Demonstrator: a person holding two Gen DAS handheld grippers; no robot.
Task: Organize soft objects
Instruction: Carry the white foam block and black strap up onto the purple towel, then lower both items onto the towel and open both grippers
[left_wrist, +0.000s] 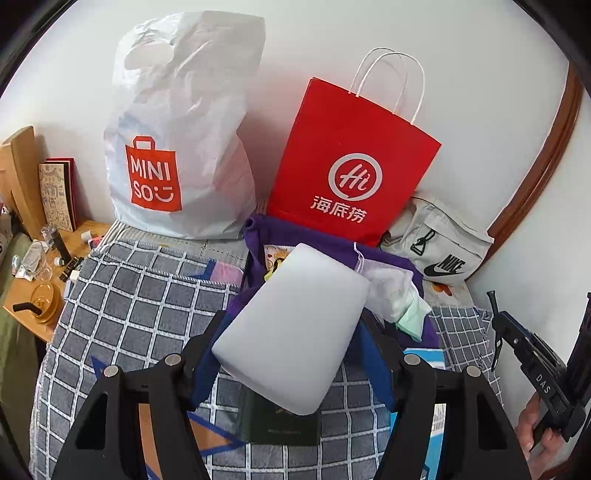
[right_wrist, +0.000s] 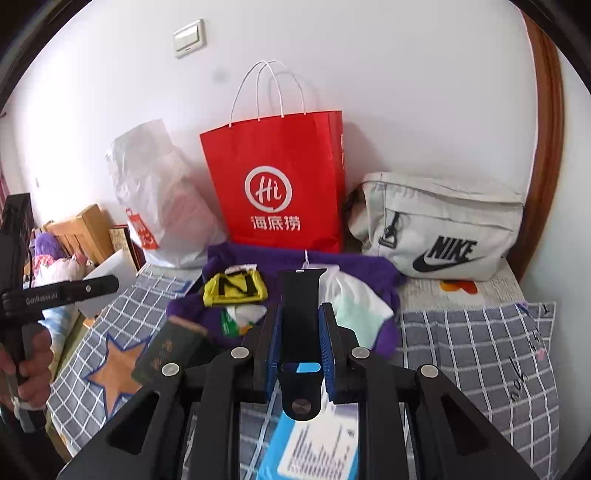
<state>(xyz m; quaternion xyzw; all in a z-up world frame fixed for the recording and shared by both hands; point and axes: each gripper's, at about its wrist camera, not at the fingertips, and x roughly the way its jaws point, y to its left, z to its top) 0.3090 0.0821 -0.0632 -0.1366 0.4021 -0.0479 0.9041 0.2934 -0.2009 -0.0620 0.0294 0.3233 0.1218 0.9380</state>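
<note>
My left gripper is shut on a white foam block, which hangs tilted above the bed. The right wrist view shows that block at the far left. My right gripper is shut on a black strap that stands upright between its blue pads. Past both grippers lies a purple cloth bag. On it rest a white and mint cloth and a small yellow and black pouch.
A white MINISO plastic bag, a red paper bag and a grey Nike bag stand against the wall. On the checked grey blanket lie a dark green booklet and a blue box. A cluttered wooden bedside table stands left.
</note>
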